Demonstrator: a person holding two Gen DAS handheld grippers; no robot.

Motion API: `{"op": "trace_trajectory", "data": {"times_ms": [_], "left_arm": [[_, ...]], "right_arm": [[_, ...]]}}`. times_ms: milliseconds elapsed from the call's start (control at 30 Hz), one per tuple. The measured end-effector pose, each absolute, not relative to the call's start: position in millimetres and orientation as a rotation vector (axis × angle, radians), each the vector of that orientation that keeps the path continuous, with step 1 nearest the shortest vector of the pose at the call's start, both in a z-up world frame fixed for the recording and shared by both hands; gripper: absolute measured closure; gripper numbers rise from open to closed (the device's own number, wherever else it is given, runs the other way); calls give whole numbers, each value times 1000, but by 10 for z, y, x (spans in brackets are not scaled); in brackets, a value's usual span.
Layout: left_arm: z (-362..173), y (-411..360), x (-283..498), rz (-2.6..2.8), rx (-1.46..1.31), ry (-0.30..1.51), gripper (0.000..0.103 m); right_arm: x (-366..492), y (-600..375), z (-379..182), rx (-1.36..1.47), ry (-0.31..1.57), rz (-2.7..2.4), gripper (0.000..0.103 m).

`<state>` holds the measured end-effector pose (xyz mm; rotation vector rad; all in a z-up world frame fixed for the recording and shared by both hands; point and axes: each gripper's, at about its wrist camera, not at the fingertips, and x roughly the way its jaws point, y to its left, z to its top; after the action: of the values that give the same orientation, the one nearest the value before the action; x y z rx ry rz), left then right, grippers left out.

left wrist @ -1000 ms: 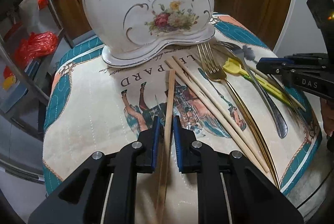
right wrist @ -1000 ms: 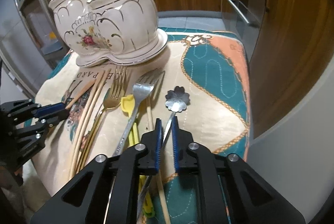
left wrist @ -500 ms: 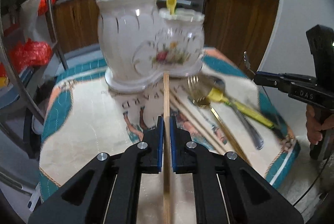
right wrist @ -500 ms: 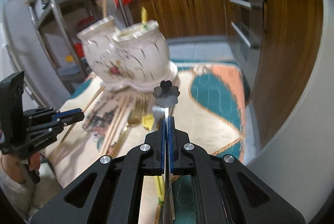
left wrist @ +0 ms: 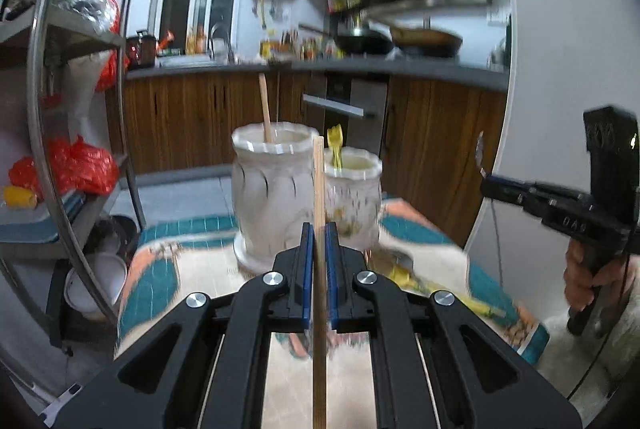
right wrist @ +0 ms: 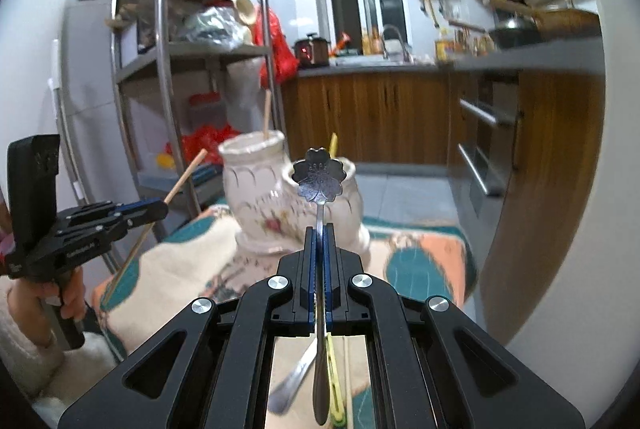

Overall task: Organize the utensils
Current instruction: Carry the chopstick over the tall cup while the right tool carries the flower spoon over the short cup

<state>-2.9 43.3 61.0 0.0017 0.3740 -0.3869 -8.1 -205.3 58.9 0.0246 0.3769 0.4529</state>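
My left gripper [left wrist: 319, 229] is shut on a wooden chopstick [left wrist: 319, 185] that points up in front of the white floral two-cup holder [left wrist: 276, 189]. One chopstick [left wrist: 265, 115] stands in the holder's taller cup and a yellow utensil [left wrist: 335, 145] in the lower cup. My right gripper [right wrist: 319, 231] is shut on a silver flower-headed spoon [right wrist: 319, 175], raised before the holder [right wrist: 256, 189]. In the right wrist view the left gripper [right wrist: 160, 209] and its chopstick [right wrist: 182, 181] show at the left; in the left wrist view the right gripper [left wrist: 486, 185] is at the right.
Loose utensils lie on the patterned cloth [left wrist: 168, 269], among them a yellow one [left wrist: 416, 281] and a silver handle [right wrist: 292, 381]. A metal shelf rack [right wrist: 160, 69] stands to the left, wooden cabinets [right wrist: 372, 117] and an oven front behind. A hand [left wrist: 580, 277] holds the right gripper.
Both grippers closed on their utensils and lifted them off the cloth, tilting upward. The chopstick and the flower spoon now hang in the air in front of the holder.
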Motion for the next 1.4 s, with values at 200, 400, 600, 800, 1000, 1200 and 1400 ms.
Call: {"op": "trace_trajectory", "data": {"times_ms": [200,400,600,800,1000,1200,1400], "left_arm": [[958,518,196,-392,-63,285,97],[1326,536,553,-397,-122,193,97],[1555,420,1011,-354,-149,107,97],[1573,326,1418,-274,-166,52,97],[1370,319,1565,-223,-155,73,97],[1100,376,1410,-207,-133,124,97],[944,361,1319,-203,-103,201,97]], "right_arm": [[165,-1958,842,46,298,467,99],[435,-1858,1093,67,217,477,99],[808,-1857,1300,164,146,483,99],[1162,-1817,1242,240,126,447,99],[1295,-1771,1023,238,137,420,99],[1303,-1736,828,213,198,418,99],[1265,-1683,668,171,268,422,99]]}}
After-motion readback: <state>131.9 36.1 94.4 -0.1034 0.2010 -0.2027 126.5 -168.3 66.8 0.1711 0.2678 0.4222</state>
